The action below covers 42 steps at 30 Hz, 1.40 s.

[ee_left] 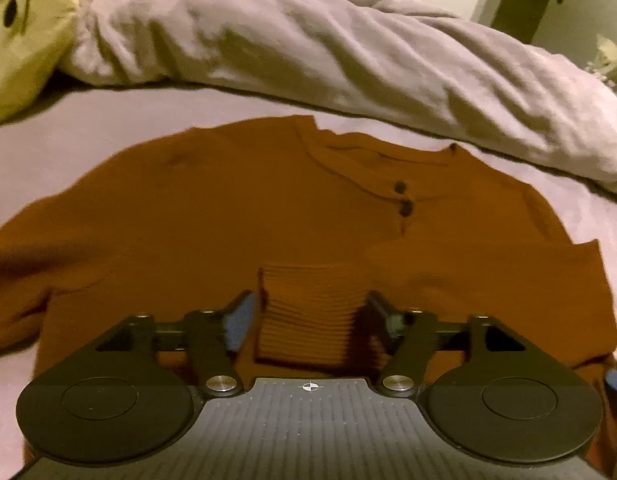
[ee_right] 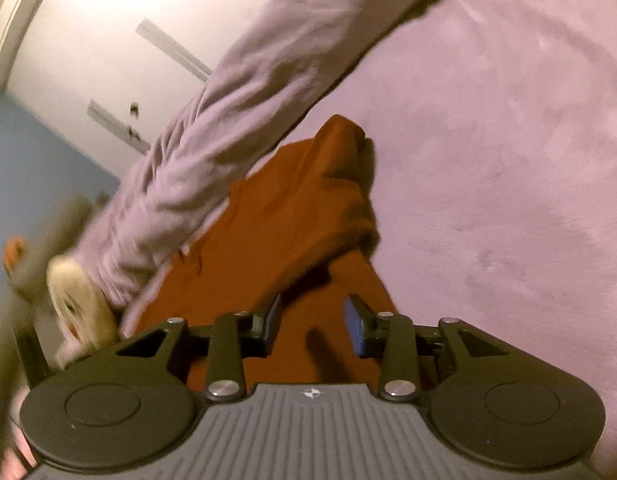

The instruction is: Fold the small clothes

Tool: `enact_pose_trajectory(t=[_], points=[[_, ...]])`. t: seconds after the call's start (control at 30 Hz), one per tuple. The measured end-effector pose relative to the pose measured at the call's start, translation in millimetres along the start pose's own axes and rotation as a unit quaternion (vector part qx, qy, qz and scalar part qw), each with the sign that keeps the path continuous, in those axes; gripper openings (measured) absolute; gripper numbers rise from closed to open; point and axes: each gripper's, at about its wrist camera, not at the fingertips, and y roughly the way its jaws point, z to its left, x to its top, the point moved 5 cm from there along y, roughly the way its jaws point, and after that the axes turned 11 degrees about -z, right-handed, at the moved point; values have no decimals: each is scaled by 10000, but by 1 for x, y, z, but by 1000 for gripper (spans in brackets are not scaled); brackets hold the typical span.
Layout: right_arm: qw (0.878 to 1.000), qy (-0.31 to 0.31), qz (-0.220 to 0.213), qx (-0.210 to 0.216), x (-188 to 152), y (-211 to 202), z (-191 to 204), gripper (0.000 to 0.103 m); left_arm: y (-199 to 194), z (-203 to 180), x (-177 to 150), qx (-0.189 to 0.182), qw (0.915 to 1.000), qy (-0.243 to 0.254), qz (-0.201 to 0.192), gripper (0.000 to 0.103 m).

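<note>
A small rust-orange buttoned shirt lies flat on the lilac bed sheet, collar away from me. A sleeve is folded across its body, and the ribbed cuff lies between the jaws of my left gripper, which is open and just above the cuff. In the right wrist view the same shirt runs away from me with a raised, bunched fold. My right gripper is open over the shirt's near part, holding nothing.
A crumpled lilac duvet lies along the far side of the shirt and also shows in the right wrist view. A yellow plush toy sits at the far left. White wardrobe doors stand beyond the bed.
</note>
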Motion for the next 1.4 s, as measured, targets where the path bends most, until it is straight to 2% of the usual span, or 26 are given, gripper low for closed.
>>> enact_pose_trajectory(t=[0.1,0.13,0.17,0.2,0.23,0.3,0.33,0.4,0.57,0.67,0.83,0.93,1.03,1.2,1.4], points=[[9990,437,-52,101,7,16,-5,35,13,-2,-5,-331,9988,-180,317,81],[9982,591,-78,79,9,21,-8,35,15,-2,-5,-302,9989,-175,315,80],[9973,721,-102,99,10,25,-11,35,17,-3,-4,-254,9991,-141,296,75],[9962,849,-126,119,11,28,-13,35,19,-2,-2,-182,9994,-123,277,61],[9952,965,-145,114,11,30,-15,35,20,-2,-1,-104,9994,-139,291,53],[9929,1167,-169,158,12,34,-17,35,23,2,3,21,9992,-220,324,22],[9926,1193,-171,165,13,35,-17,34,24,3,5,58,9991,-255,340,15],[9936,1114,-156,137,13,38,-16,31,22,3,7,48,9989,-300,347,10],[9947,1024,-107,3,14,41,-19,14,9,-4,11,61,9999,70,95,8],[9967,799,-86,-84,14,41,-17,11,0,-5,19,57,9998,198,-49,8],[9995,-176,-73,-264,14,40,6,10,-19,-3,37,157,9986,390,-315,8],[9991,-384,-34,-150,12,39,18,16,-33,7,47,269,9976,376,-516,8],[9997,-229,-62,-61,10,39,19,26,-40,24,50,501,9964,291,-621,8],[9994,316,-127,-32,10,43,11,26,-38,47,42,641,9968,56,-482,8],[9920,1204,-189,318,13,50,3,26,-36,48,36,667,9965,82,-487,8]])
